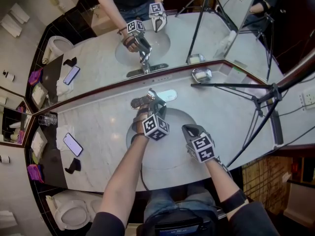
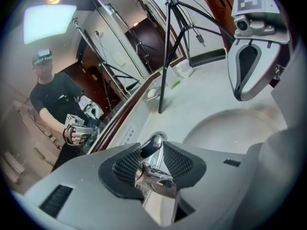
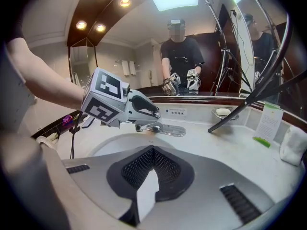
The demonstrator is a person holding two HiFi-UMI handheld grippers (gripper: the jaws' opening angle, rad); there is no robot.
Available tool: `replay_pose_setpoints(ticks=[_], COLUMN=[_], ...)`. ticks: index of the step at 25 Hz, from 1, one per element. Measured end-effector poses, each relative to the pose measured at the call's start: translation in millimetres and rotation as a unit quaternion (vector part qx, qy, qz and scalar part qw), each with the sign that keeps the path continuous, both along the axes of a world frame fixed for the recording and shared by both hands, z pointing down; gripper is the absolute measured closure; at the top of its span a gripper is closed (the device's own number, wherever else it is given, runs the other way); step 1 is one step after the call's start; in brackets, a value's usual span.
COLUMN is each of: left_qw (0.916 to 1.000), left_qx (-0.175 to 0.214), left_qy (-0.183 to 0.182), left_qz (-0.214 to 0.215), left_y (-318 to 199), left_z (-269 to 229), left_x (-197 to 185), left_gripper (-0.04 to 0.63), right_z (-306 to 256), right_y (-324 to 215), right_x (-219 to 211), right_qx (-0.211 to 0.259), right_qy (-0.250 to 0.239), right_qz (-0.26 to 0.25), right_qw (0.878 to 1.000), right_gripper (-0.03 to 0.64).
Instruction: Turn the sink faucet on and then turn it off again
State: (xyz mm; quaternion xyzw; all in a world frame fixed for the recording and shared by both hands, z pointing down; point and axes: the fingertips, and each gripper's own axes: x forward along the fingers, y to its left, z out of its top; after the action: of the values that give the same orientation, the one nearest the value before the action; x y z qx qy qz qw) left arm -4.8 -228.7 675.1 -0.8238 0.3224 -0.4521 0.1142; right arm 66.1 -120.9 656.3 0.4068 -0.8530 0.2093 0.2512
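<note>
Turn-on seems in hand: fingers of the left gripper (image 2: 152, 163) grasp the lever (image 2: 149, 147), the right gripper (image 3: 152, 157) hangs clenched and empty, and the next move likely needs a steady lever lift.

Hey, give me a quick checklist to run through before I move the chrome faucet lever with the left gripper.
1. The chrome faucet lever sits between the pads of the left gripper: ok.
2. Pads pressing on the lever's sides: ok.
3. The right gripper is shut, over the white oval basin, off the faucet: ok.
4. Water flowing: cannot tell.
5. The black tripod leg is clear of the lever: ok.
</note>
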Motion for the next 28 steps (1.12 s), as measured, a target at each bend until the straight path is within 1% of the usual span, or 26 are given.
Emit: replay_pose_setpoints(ticks=[4,8,12,15,18,23,24,27,28], left_qw=[0.9997,0.9977,0.9919,0.9844,0.9745,0.9511,0.9452,0.9223,0.9169], left_qx=[-0.009,-0.012,-0.003,-0.017,-0.029,-0.036,-0.039,-0.051,-0.053], left_qy=[0.015,0.044,0.085,0.126,0.168,0.243,0.259,0.309,0.319], left_qz=[-0.015,-0.05,-0.095,-0.122,-0.146,-0.187,-0.195,-0.226,-0.233], left_y=[25.9,51.8,72.5,90.9,112.6,146.4,152.4,169.2,175.6], left_z=[-15.4,-39.7,-75.1,-95.3,-111.9,-140.1,-145.2,-153.7,-154.1], left_x=[-12.7,-35.4,-56.2,-67.8,-75.1,-89.0,-92.4,-104.8,-109.5], left_gripper=[0.457,0.489,0.594,0.594,0.595,0.595,0.595,0.595,0.595], right_z=[-16.2,-34.8,-61.6,-67.7,-73.1,-94.2,-95.2,-97.1,-98.9], right_y=[-0.5,3.2,8.4,10.6,18.4,35.5,37.9,44.7,48.2], right_x=[2.7,0.7,-7.7,-9.9,-6.9,-9.6,-9.6,-10.4,-11.5], right_qx=[0.011,0.024,0.031,0.045,0.05,0.056,0.058,0.065,0.065], right_qy=[0.0,0.003,-0.003,-0.001,0.005,0.003,0.004,0.009,0.01], right_qz=[-0.001,-0.007,-0.016,-0.024,-0.025,-0.024,-0.026,-0.032,-0.033], right_qw=[1.0,1.0,0.999,0.999,0.998,0.998,0.998,0.997,0.997], right_gripper=[0.594,0.594,0.594,0.594,0.594,0.594,0.595,0.594,0.594])
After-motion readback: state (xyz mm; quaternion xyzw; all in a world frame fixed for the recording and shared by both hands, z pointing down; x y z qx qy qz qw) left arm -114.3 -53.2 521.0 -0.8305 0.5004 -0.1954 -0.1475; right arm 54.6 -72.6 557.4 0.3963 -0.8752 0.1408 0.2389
